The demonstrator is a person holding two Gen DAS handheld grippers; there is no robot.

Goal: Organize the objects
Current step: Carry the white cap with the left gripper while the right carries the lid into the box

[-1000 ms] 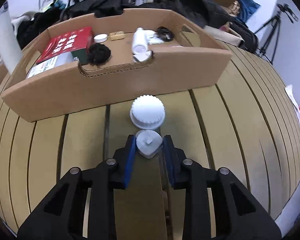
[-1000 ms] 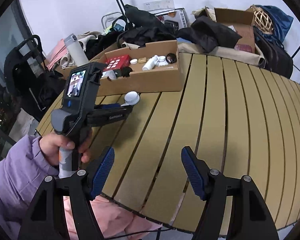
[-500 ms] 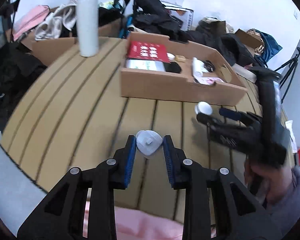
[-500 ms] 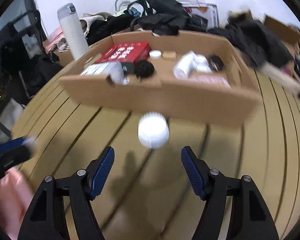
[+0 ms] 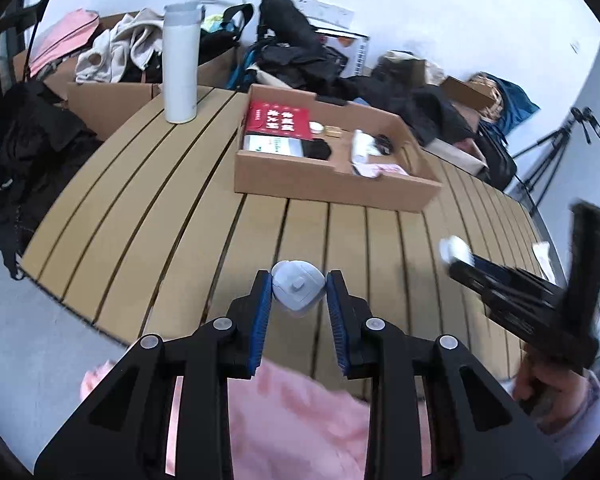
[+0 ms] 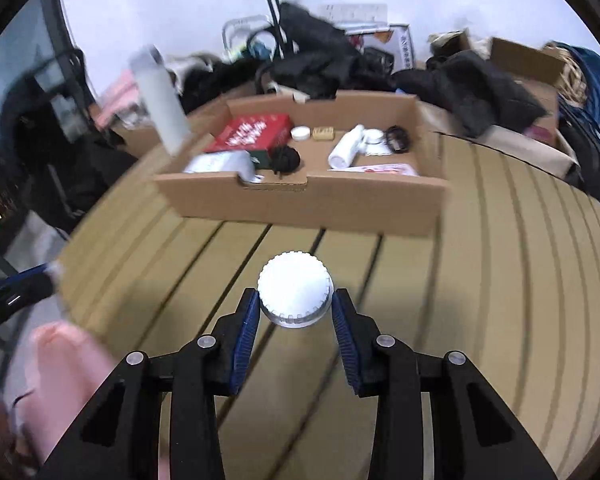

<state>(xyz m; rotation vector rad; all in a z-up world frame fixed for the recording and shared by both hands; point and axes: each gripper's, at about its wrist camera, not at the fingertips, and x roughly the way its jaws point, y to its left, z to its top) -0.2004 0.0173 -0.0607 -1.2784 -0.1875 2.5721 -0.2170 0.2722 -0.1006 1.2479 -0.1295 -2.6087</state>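
My left gripper is shut on a small white rounded-triangular cap, held up over the near edge of the slatted wooden table. In the right wrist view a white ridged round lid sits between the blue pads of my right gripper. Its jaws are closing and the pads touch the lid's sides. The left wrist view shows the right gripper blurred at the right with that white lid at its tip. The cardboard tray stands beyond both.
The tray holds a red box, a white bottle and small dark items. A tall white tumbler stands at the table's far left. Bags and clothes pile up behind; a tripod is at the right. Pink clothing lies below.
The left gripper rose and drew back from the tray with the cap still in it. The right gripper swung over to the ridged lid and its jaws closed in around it.
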